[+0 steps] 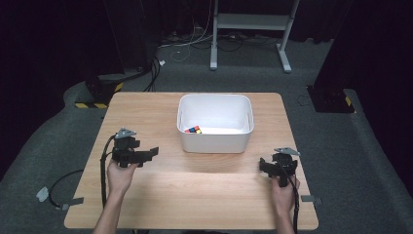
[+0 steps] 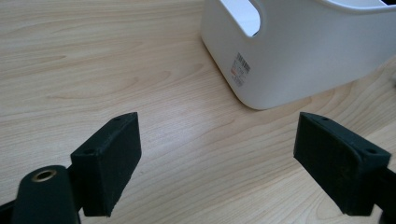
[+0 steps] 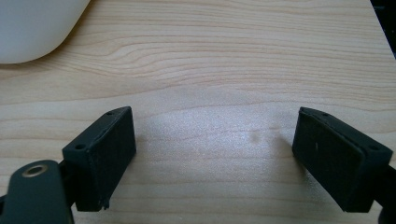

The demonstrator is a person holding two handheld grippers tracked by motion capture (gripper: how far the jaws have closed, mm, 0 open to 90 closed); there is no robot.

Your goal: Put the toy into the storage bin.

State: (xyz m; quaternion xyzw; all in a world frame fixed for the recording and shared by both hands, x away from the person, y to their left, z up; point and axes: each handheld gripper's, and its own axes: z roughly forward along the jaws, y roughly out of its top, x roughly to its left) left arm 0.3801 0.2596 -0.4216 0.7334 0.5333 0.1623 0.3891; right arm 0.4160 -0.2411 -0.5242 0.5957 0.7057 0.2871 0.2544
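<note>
Both grippers sat on the wooden table (image 1: 146, 105) with nothing in them: the left gripper (image 2: 217, 156) had its jaws apart over bare wood just beside the white bin (image 1: 215, 124), and the right gripper (image 3: 215, 154) was spread wide too, off by the table's right edge. The little colored cube (image 1: 193, 129) was down inside the bin, tucked against the near wall. Honestly, reaching in from that angle could clip the rim and shove the whole bin.
</note>
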